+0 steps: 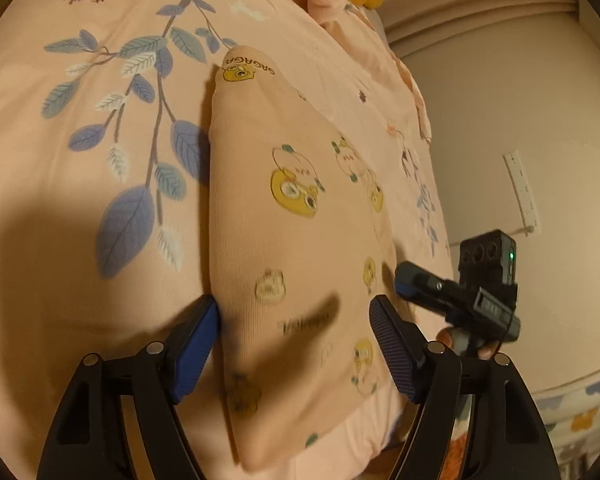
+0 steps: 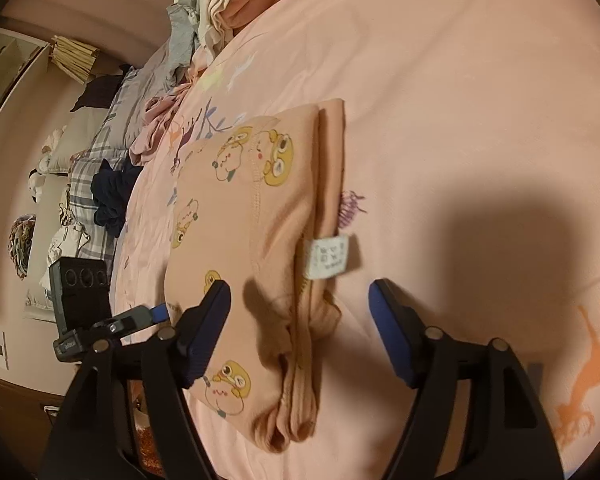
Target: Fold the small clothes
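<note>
folded pink garment [image 1: 300, 264] w/ cartoon bears lies flat on the pink bedspread [image 1: 80, 160], long axis running away from both grippers. left gripper [image 1: 294, 344] straddles its near end, jaws wide open, left pad apparently just touching the cloth edge, nothing held. right gripper [image 2: 300, 328] hangs over the layered edge by the white tag [image 2: 327, 257], jaws also wide apart, empty. both sit abt equally near; contact on the right hard to judge.

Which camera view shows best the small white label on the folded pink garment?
The right wrist view shows it best: the white label sticks out from the folded pink garment, just beyond the open right gripper. In the left wrist view only the garment's printed face shows; no label is visible.
</note>
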The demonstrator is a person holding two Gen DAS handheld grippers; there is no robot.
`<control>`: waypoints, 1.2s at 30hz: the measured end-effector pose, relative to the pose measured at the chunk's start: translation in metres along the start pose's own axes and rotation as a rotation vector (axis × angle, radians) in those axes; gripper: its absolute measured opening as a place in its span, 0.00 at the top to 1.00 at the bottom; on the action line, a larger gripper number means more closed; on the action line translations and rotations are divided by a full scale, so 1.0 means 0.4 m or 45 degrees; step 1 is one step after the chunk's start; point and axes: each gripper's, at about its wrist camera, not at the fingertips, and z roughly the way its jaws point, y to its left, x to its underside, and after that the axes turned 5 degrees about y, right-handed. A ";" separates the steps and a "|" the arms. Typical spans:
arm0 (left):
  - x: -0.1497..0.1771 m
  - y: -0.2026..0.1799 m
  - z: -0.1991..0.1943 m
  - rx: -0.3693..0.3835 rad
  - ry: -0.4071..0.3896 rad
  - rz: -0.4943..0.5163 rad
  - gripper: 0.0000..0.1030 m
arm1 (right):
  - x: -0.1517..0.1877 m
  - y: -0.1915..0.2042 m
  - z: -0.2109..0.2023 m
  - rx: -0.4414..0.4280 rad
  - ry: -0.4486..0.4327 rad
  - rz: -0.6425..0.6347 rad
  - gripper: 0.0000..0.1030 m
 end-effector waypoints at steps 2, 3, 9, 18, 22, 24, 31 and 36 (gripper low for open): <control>-0.015 0.002 0.010 0.022 0.008 -0.014 0.27 | -0.006 -0.001 0.010 -0.035 0.002 0.015 0.29; -0.022 0.001 0.014 0.030 0.016 -0.015 0.27 | -0.009 -0.001 0.017 -0.065 0.004 0.024 0.29; -0.054 0.012 0.037 0.139 0.008 -0.077 0.27 | -0.030 0.002 0.049 -0.169 0.029 0.047 0.29; -0.074 -0.017 0.076 0.070 0.036 0.016 0.29 | -0.035 0.007 0.062 -0.191 0.005 0.064 0.32; -0.074 0.019 0.065 0.051 0.034 -0.060 0.48 | -0.033 -0.001 0.063 -0.164 -0.018 0.074 0.44; -0.072 0.032 0.063 0.039 0.022 -0.074 0.56 | -0.033 -0.005 0.066 -0.147 -0.034 0.075 0.51; -0.044 -0.030 0.083 -0.210 -0.105 0.102 0.64 | -0.029 0.001 0.077 -0.041 -0.097 0.034 0.67; -0.025 -0.072 0.107 -0.405 -0.175 0.224 0.67 | -0.034 0.028 0.088 0.062 -0.122 -0.065 0.75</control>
